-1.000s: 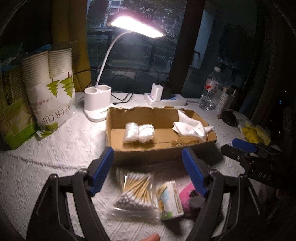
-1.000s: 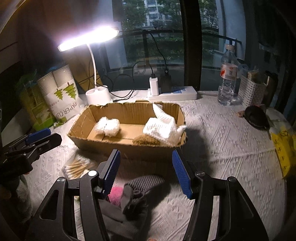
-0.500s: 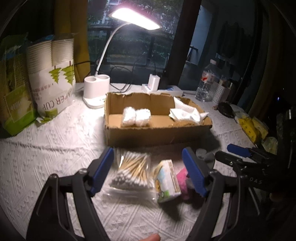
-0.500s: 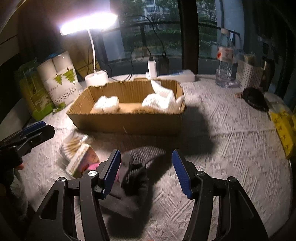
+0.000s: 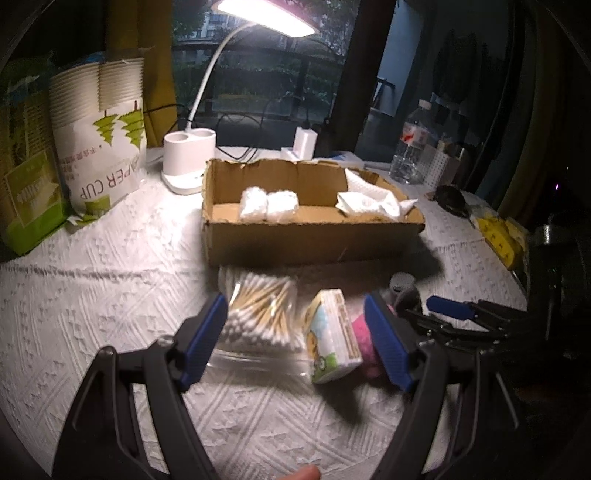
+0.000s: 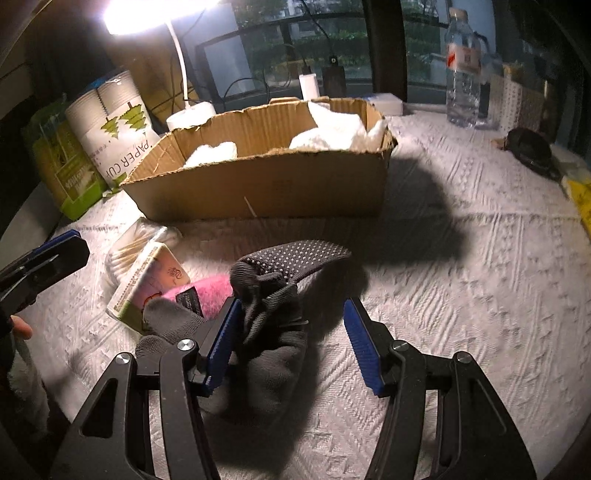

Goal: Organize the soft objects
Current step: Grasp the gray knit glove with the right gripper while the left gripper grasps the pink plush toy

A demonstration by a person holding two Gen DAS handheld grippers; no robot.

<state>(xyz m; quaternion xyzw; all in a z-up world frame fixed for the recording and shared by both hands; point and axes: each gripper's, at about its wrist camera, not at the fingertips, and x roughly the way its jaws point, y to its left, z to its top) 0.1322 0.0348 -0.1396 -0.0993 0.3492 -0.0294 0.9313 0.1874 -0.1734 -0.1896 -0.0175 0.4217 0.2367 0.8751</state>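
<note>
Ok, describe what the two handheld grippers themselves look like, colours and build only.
Both match. The left gripper and right gripper each have two black plastic arms with cut-out openings, silver screw heads at the joints, and blue ribbed pads on the fingers' inner faces. No cables show on either.

Desk lamp (image 5: pixel 264 16) glares; dim, perhaps motion-blurred, fisheye-warped edges.
</note>
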